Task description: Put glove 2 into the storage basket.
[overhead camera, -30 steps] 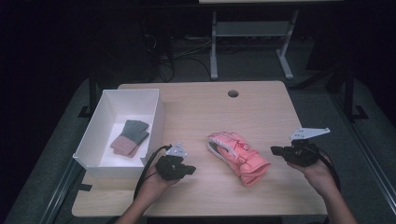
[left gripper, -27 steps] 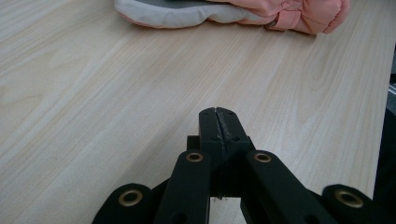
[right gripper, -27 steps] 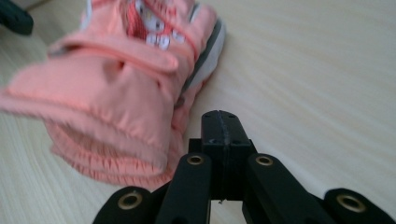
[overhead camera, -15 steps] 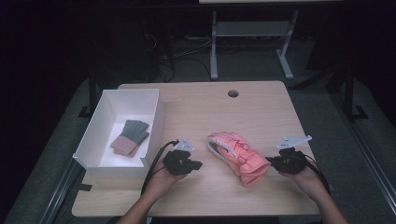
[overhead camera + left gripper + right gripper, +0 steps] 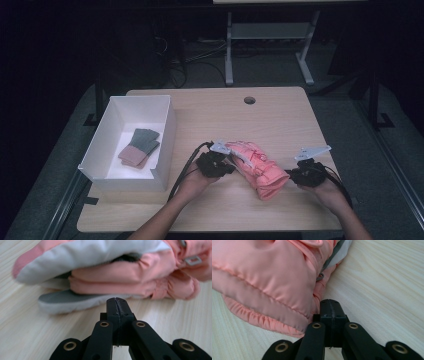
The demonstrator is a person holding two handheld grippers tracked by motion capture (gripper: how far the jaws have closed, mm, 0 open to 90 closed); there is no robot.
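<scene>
A pair of salmon-pink padded gloves (image 5: 256,166) with grey and white palms lies stacked on the wooden table (image 5: 220,115), right of the middle. My left gripper (image 5: 226,165) sits at the gloves' left end, shut with nothing between its jaws; in the left gripper view its tip (image 5: 117,302) rests just short of the gloves (image 5: 120,270). My right gripper (image 5: 294,175) is at the cuff end, also shut and holding nothing. In the right gripper view its tip (image 5: 330,304) is beside the gathered cuff (image 5: 267,287), touching or nearly so.
A white open box (image 5: 114,122) stands at the table's left, holding a folded grey and pink pair of socks (image 5: 139,147). A round cable hole (image 5: 249,100) is near the far edge. Black cables trail from both grippers toward the front edge.
Both grippers have moved inward toward the gloves, the left rightward and the right leftward and lower. The gloves and box have not moved.
</scene>
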